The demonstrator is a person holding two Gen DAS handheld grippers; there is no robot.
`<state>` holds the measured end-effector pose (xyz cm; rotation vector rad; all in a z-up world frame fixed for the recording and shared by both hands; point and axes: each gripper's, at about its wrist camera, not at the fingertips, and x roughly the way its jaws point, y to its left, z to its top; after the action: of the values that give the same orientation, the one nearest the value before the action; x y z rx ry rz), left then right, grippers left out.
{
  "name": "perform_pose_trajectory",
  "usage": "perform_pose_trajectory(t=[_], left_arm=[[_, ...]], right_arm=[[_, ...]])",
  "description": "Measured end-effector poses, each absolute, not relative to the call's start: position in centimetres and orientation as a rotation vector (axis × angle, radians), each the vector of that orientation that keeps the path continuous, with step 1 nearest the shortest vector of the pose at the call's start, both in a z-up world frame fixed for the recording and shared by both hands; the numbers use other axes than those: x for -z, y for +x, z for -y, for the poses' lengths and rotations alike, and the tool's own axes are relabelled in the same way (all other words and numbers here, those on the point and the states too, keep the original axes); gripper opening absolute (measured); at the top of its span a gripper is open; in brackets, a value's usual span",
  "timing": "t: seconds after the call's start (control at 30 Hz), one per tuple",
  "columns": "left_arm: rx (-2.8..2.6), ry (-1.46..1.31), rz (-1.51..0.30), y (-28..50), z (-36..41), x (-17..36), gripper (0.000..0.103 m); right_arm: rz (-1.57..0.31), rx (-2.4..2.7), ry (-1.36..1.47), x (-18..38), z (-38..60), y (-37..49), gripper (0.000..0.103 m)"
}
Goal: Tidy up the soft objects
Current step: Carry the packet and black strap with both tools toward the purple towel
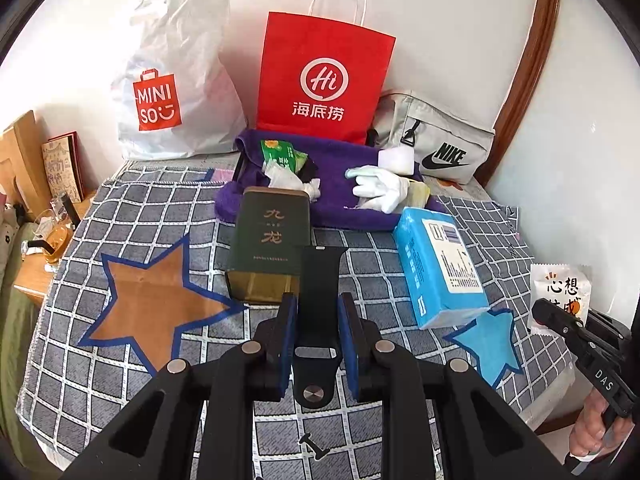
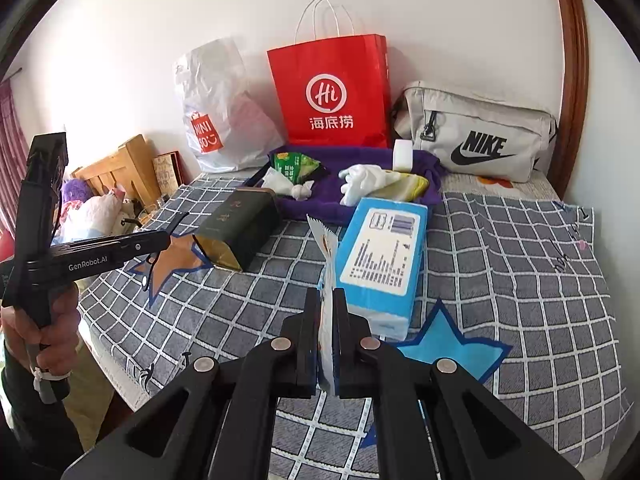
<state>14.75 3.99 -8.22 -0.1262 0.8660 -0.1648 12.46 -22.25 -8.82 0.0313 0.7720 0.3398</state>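
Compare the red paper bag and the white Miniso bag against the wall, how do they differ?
The red paper bag stands stiff and upright with crisp edges; the white Miniso bag is crumpled and slumps. The red paper bag has thin white cord handles rising above it; no handles show on the white Miniso bag. The red one carries a white logo, the white one a red logo. Both stand side by side against the wall, behind the purple cloth.

white plastic bag [image 1: 176,76]: "MINI SO" with a smile mark, on a red bag logo
red paper bag [image 1: 322,76]: "Hi" in a white ring, "海底捞" beneath
grey pouch [image 1: 440,140]: "NIKE" with the swoosh, in black
dark green box [image 1: 272,236]: "九龙" in gold; smaller print too fine to read
white sachet [image 1: 560,292]: "心想", lower characters partly hidden
right gripper [image 1: 538,312]: "DAS" on its body
left gripper [image 2: 176,236]: "GenRobot.AI" on its side
blue tissue pack [image 2: 380,256]: printed label, unreadable
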Motion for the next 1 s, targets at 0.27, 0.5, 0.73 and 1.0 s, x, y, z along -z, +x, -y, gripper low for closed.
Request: perform_pose_trajectory(t=[0.27,0.5,0.73,1.0], left_arm=[[0.149,-0.142,-0.859,16.6,-4.6,7.4,0.02],[0.145,-0.135,-0.84,18.7,-4.8,6.5,0.02],[0.143,-0.133,-0.827,20.3,-4.9,5.9,0.02],[0.133,-0.132,-0.833,21.8,-5.0,6.1,0.02]], right_arm=[[-0.759,-0.348,0.016,8.0,21.6,14.5,0.005],[-0.756,-0.336,0.025,7.6,21.7,16.5,0.005],[-0.754,-0.323,0.019,7.4,21.7,18.2,0.005],[-0.75,-0.314,0.004,7.2,21.6,20.1,0.005]])
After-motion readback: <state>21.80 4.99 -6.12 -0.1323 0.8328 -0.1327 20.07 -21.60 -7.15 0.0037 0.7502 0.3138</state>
